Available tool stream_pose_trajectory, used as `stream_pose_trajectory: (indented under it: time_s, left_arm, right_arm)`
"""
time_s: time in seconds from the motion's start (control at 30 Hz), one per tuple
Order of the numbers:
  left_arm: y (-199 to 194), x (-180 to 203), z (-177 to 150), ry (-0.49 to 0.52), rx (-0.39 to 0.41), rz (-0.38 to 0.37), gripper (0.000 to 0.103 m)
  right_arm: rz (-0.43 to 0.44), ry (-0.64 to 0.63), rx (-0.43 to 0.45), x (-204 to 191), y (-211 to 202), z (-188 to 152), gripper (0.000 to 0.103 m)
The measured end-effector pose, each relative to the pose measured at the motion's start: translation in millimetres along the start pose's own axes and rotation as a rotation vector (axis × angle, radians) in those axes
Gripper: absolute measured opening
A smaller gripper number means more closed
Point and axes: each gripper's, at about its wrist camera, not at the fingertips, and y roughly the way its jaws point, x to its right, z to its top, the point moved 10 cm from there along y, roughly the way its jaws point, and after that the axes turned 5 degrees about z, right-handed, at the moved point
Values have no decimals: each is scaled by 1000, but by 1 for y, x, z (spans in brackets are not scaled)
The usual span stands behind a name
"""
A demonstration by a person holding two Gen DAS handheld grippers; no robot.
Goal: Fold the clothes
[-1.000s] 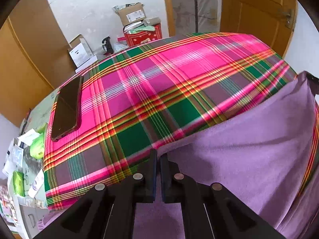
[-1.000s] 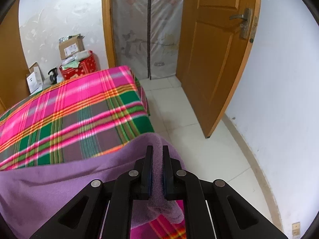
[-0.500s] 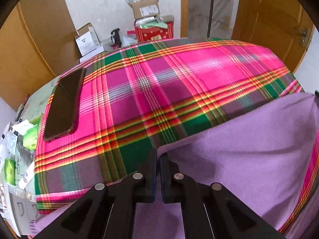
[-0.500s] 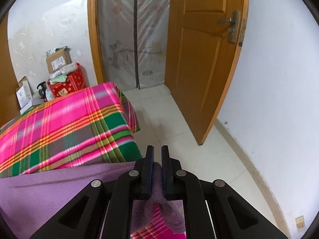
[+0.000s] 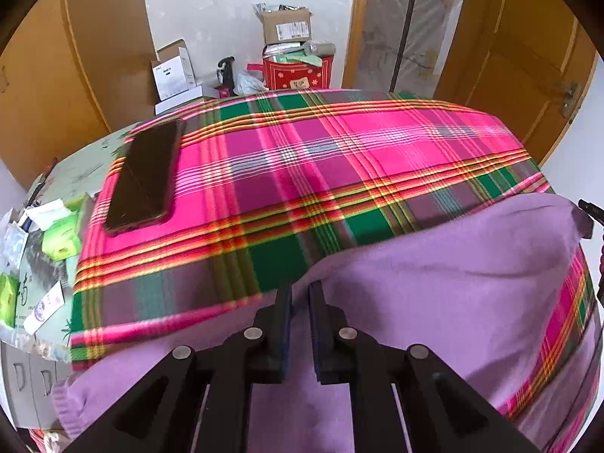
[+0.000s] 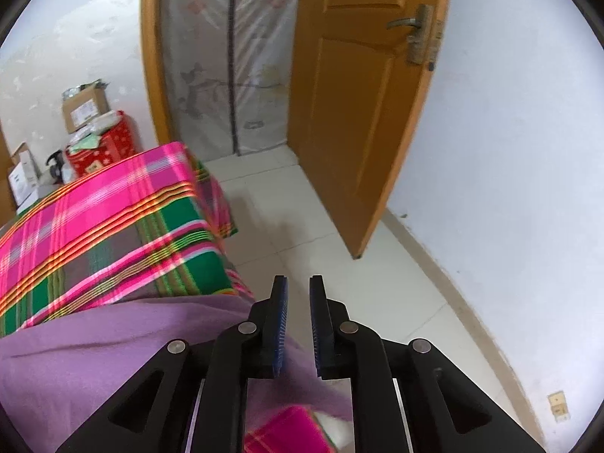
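Observation:
A purple knit garment (image 5: 453, 283) lies on the near part of a table covered with a pink and green plaid cloth (image 5: 321, 158). My left gripper (image 5: 300, 288) stands at the garment's edge with its jaws slightly parted and purple cloth between them. In the right wrist view the garment (image 6: 113, 351) lies at the lower left. My right gripper (image 6: 298, 287) is a little open and empty, above the garment's right end, past the table corner over the floor.
A dark phone (image 5: 145, 177) lies on the plaid cloth at the left. Small packets and a tube (image 5: 41, 305) clutter the table's left edge. Boxes and a red bag (image 5: 294, 71) stand behind the table. An open wooden door (image 6: 362, 113) is at the right.
My right gripper has opened and let go of the garment, which dropped onto the table. The left gripper's jaws have parted a little. Both views have shifted toward me.

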Motion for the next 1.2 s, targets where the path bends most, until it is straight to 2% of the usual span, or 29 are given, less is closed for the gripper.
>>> stream_pose_trajectory:
  time_s: [0.13, 0.2, 0.33, 0.43, 0.63, 0.67, 0.8, 0.97, 1.1, 1.2]
  left_arm:
    - [-18, -13, -16, -36, -4, -17, 10]
    - [-26, -16, -29, -34, -13, -25, 11]
    - [-40, -25, -54, -53, -25, -15, 11]
    - [-50, -34, -71, -74, -34, -17, 11]
    - [-66, -72, -97, -142, -40, 19, 11]
    - [-67, -82, -100, -162, -40, 29, 11]
    - [-61, -116, -105, -223, -58, 68, 11]
    - [-51, -144, -91, -240, -32, 127, 11]
    - [-40, -158, -70, -156, 5, 207, 22]
    - [-31, -157, -59, -70, 27, 236, 23]
  right_arm:
    - [58, 31, 9, -1, -21, -2, 12]
    - [104, -1, 17, -14, -35, -6, 12]
    - [256, -60, -6, -55, -66, -26, 12]
    - [414, -136, -44, -99, -94, -51, 12]
    - [580, -284, -105, -168, -133, -99, 15]
    - [600, -306, -117, -179, -137, -107, 18]
    - [645, -394, -142, -216, -148, -133, 20]
    - [702, -519, -145, -267, -165, -158, 20]
    - [717, -561, -164, -298, -167, -165, 20]
    - [732, -580, -179, -319, -165, -169, 20]
